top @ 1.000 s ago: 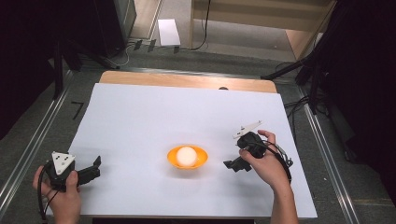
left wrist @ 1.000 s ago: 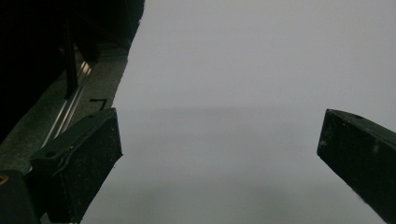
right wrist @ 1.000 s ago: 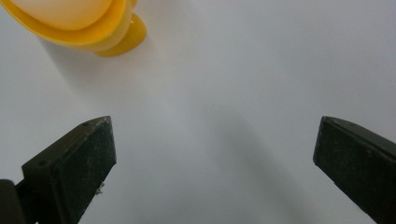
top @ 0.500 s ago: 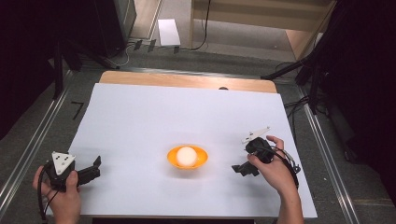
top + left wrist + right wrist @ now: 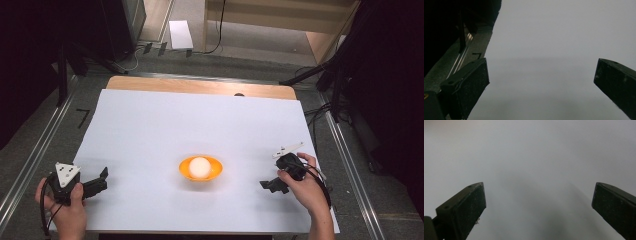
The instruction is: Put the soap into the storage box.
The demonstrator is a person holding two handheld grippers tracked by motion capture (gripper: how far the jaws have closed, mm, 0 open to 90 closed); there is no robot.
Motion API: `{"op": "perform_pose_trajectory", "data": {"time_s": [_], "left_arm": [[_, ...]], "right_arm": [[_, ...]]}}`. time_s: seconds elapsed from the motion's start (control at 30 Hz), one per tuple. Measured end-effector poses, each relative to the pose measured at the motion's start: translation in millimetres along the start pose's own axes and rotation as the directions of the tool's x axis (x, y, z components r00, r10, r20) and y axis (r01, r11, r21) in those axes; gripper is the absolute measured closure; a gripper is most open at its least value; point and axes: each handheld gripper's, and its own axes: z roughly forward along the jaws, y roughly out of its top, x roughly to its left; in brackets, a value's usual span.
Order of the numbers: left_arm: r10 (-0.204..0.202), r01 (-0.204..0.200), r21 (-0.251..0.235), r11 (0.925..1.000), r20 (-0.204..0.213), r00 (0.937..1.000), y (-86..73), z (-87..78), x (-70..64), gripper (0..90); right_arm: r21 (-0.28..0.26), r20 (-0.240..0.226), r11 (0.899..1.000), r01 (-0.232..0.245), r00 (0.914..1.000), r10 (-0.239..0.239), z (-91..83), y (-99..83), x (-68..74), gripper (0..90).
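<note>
Down at the near left corner of the white sheet [image 5: 150, 125], the left gripper [image 5: 100, 181] sits low in the person's left hand [image 5: 67, 215], its grey three-cornered plate on top and its jaws pointing inward across the table. In the left gripper view its two black pads [image 5: 466, 85] stand wide apart with nothing but bare white surface between them, so it is spread and empty. I'd say it is parked there to stay out of the way while keeping a line toward the centre.

Moving right, the orange bowl [image 5: 214, 172] rests near the middle of the sheet, a little toward the person's side, with a white ball [image 5: 199, 166] sitting inside it. Neither gripper touches them; both are well apart from the bowl. The ball in the bowl looks like a finished placement, or one waiting to be picked up; which of the two I can't judge.

Further right, the right gripper [image 5: 267, 185] is held in the right hand [image 5: 305, 187], low over the sheet near its right edge, jaws aimed back toward the bowl. The right gripper view shows its pads [image 5: 464, 207] splayed wide over blank white, gripping nothing. Facing inward like that, it seems ready to reach for the bowl without needing to turn.
</note>
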Motion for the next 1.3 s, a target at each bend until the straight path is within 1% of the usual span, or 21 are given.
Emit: {"op": "perform_pose_trajectory", "data": {"time_s": [0.07, 0.13, 0.2, 0.3, 0.43, 0.5, 0.53, 0.57, 0.6, 0.63, 0.67, 0.7, 0.77, 0.8, 0.87, 1.03, 1.1, 1.17, 1.23, 1.27, 1.3], "left_arm": [[-0.003, 0.003, 0.001, 1.0000, 0.001, 1.0000, 0.1, -0.1, 0.2, 0.2], [-0.003, 0.003, 0.002, 1.0000, 0.001, 1.0000, 0.1, 0.0, 0.3, 0.2], [-0.005, 0.005, 0.000, 1.0000, 0.001, 1.0000, 0.1, 0.0, 0.3, 0.2], [-0.014, 0.014, -0.001, 0.9999, 0.004, 0.9999, 0.0, -0.1, 0.7, 0.2], [-0.011, 0.011, -0.001, 0.9999, 0.004, 0.9999, 0.1, 0.3, 0.8, 0.2], [-0.010, 0.010, 0.001, 0.9999, 0.004, 0.9999, 0.1, 0.3, 0.9, 0.2], [-0.011, 0.011, 0.001, 0.9999, 0.004, 0.9999, 0.2, 0.3, 1.0, 0.2], [-0.012, 0.012, 0.002, 0.9999, 0.006, 0.9999, 0.2, 0.2, 1.3, 0.2], [-0.012, 0.012, 0.002, 0.9999, 0.005, 0.9999, 0.2, 0.3, 1.2, 0.2], [-0.010, 0.010, 0.002, 0.9999, 0.004, 0.9999, 0.2, 0.3, 1.1, 0.2], [-0.011, 0.011, 0.001, 0.9999, 0.003, 0.9999, 0.2, 0.3, 1.0, 0.2], [-0.011, 0.011, 0.001, 0.9999, 0.004, 0.9999, 0.2, 0.3, 1.0, 0.2], [-0.012, 0.012, -0.001, 0.9999, 0.006, 0.9999, 0.1, 0.3, 1.2, 0.2], [-0.013, 0.013, -0.001, 0.9999, 0.006, 0.9999, 0.1, 0.3, 1.2, 0.2], [-0.012, 0.012, 0.000, 0.9999, 0.005, 0.9999, 0.1, 0.3, 0.9, 0.2], [-0.013, 0.013, -0.001, 0.9999, 0.006, 0.9999, 0.1, 0.2, 1.2, 0.2], [-0.015, 0.015, 0.000, 0.9999, 0.005, 0.9999, 0.1, 0.1, 1.2, 0.2], [-0.015, 0.015, 0.000, 0.9999, 0.005, 0.9999, 0.2, -0.1, 1.6, 0.2], [-0.018, 0.018, -0.002, 0.9998, 0.005, 0.9998, 0.0, -0.2, 1.9, 0.2], [-0.018, 0.018, -0.002, 0.9998, 0.005, 0.9998, 0.0, -0.2, 1.9, 0.2], [-0.018, 0.018, -0.002, 0.9998, 0.005, 0.9998, 0.0, -0.1, 1.9, 0.2]], "right_arm": [[-0.003, 0.002, 1.000, -0.007, 1.0000, 0.007, -0.4, -5.3, -2.9, 0.0], [-0.009, 0.006, 1.000, -0.025, 0.9997, 0.025, -1.8, -11.6, -6.6, 0.0], [-0.027, 0.005, 0.999, -0.048, 0.9989, 0.048, -3.2, -17.5, -10.8, 0.0], [-0.063, -0.011, 0.994, -0.084, 0.9964, 0.084, -4.8, -27.2, -18.1, 0.0], [-0.082, 0.003, 0.991, -0.106, 0.9943, 0.107, -5.4, -39.6, -24.1, 0.0], [-0.108, -0.003, 0.987, -0.120, 0.9927, 0.121, -7.8, -47.4, -27.3, 0.0], [-0.108, -0.003, 0.987, -0.120, 0.9927, 0.121, -7.8, -47.4, -27.3, 0.0], [-0.122, -0.008, 0.984, -0.127, 0.9919, 0.127, -8.8, -50.4, -28.5, 0.0], [-0.140, -0.010, 0.981, -0.136, 0.9907, 0.136, -9.4, -54.1, -30.4, 0.0], [-0.182, -0.011, 0.974, -0.133, 0.9910, 0.133, -10.0, -60.5, -33.0, 0.0], [-0.182, -0.011, 0.974, -0.133, 0.9910, 0.133, -10.0, -60.5, -33.0, 0.0], [-0.207, -0.016, 0.969, -0.133, 0.9910, 0.133, -10.1, -63.1, -34.0, 0.0], [-0.264, -0.028, 0.956, -0.132, 0.9912, 0.129, -9.7, -71.1, -37.1, 0.0], [-0.279, -0.029, 0.951, -0.133, 0.9911, 0.130, -9.7, -73.6, -37.9, 0.0], [-0.322, -0.029, 0.937, -0.136, 0.9906, 0.133, -10.5, -80.4, -41.1, 0.0], [-0.372, -0.017, 0.917, -0.148, 0.9882, 0.152, -13.3, -93.6, -46.8, 0.0], [-0.402, -0.027, 0.903, -0.151, 0.9878, 0.153, -12.9, -99.1, -48.9, 0.0], [-0.426, -0.029, 0.893, -0.144, 0.9889, 0.146, -13.6, -102.2, -49.6, 0.0], [-0.451, -0.037, 0.881, -0.145, 0.9889, 0.144, -15.1, -103.9, -49.7, 0.0], [-0.461, -0.043, 0.875, -0.147, 0.9887, 0.143, -15.9, -105.1, -50.3, 0.0], [-0.465, -0.047, 0.872, -0.149, 0.9884, 0.144, -16.2, -105.7, -50.6, 0.0]]}}
